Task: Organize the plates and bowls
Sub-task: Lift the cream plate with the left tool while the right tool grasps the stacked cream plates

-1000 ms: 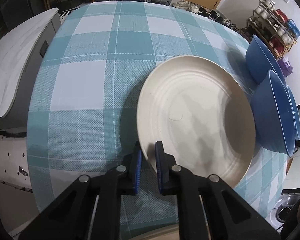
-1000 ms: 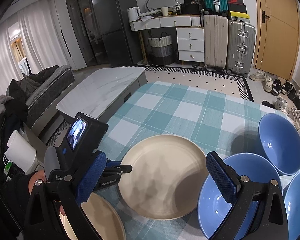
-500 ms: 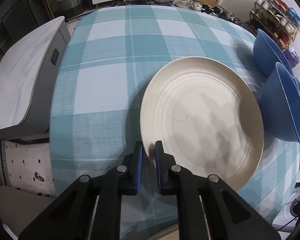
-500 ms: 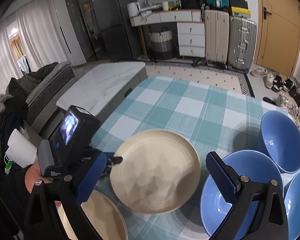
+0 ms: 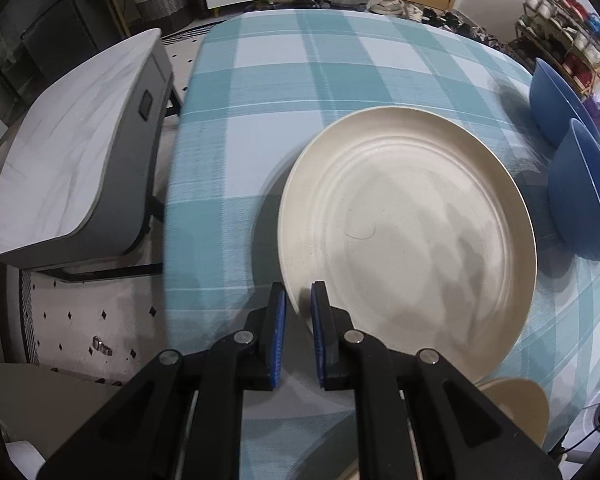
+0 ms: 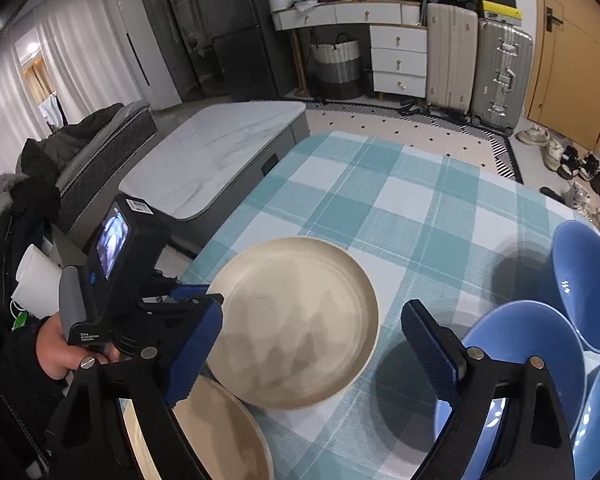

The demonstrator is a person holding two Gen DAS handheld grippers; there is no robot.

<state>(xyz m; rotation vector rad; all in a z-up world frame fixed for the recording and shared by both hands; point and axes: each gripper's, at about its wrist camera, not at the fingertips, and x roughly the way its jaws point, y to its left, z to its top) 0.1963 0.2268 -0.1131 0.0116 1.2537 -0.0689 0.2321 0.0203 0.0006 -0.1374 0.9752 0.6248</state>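
Note:
My left gripper (image 5: 298,300) is shut on the near rim of a cream plate (image 5: 412,232) and holds it lifted above the checked tablecloth; in the right wrist view the left gripper (image 6: 204,300) holds that plate (image 6: 300,332) in the air. A second cream plate (image 6: 220,436) lies on the table under and in front of it; its edge also shows in the left wrist view (image 5: 520,408). My right gripper (image 6: 312,344) is open and empty, above the table between the plates and the blue bowls (image 6: 516,364).
Three blue bowls stand at the table's right side (image 6: 584,284) (image 5: 580,192). A grey-and-white low table (image 6: 216,156) stands left of the table beyond its edge. Suitcases (image 6: 500,76) and drawers stand at the far wall.
My left gripper has lifted the cream plate off the tablecloth and drawn it back towards the near left, over the second plate. The right gripper has stayed open and nearly still.

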